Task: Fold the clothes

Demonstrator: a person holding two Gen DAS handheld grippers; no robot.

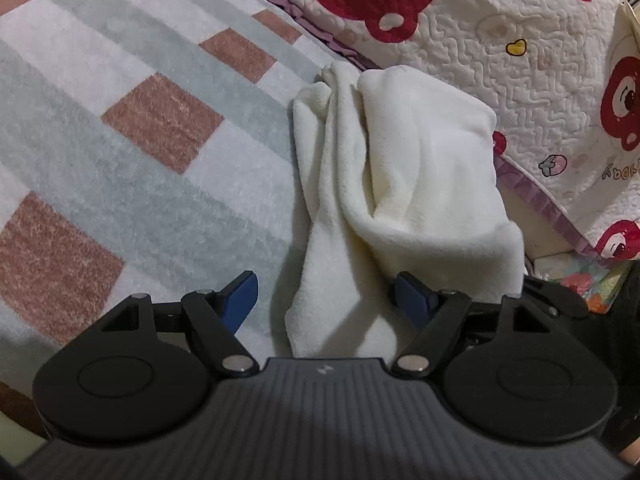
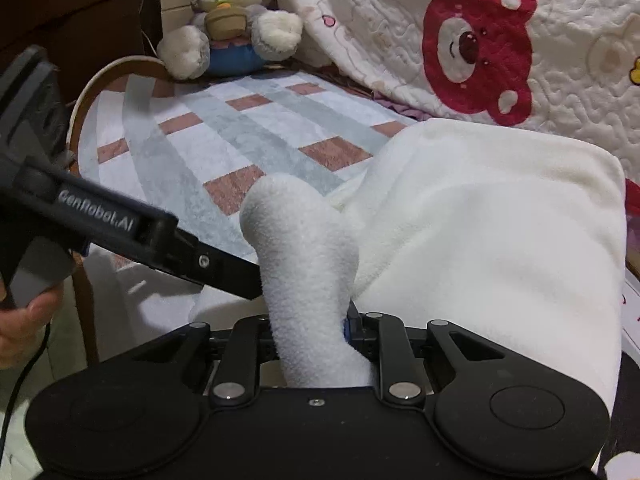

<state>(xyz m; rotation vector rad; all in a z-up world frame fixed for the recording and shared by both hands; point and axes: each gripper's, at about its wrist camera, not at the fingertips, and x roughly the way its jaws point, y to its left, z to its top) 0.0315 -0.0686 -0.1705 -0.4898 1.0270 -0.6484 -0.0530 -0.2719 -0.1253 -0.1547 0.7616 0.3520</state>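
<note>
A cream-white fleece garment (image 1: 404,168) lies crumpled on the checked blanket (image 1: 140,120), with a long strip of it running toward me. My left gripper (image 1: 326,286) stands open astride that strip. Its left blue pad (image 1: 240,300) is clear of the fleece and its right pad (image 1: 412,300) sits at the edge of the fleece. In the right wrist view my right gripper (image 2: 312,320) is shut on a bunched fold of the fleece (image 2: 300,248), which sticks up between the jaws. The rest of the garment (image 2: 500,220) drapes to the right.
A quilted cream cover with red bears (image 1: 520,40) is heaped along the far side of the bed. A plush rabbit (image 2: 232,16) sits at the far corner by the curved wooden bed frame (image 2: 120,68). The left gripper's black body (image 2: 120,224) and a hand (image 2: 24,320) cross the left.
</note>
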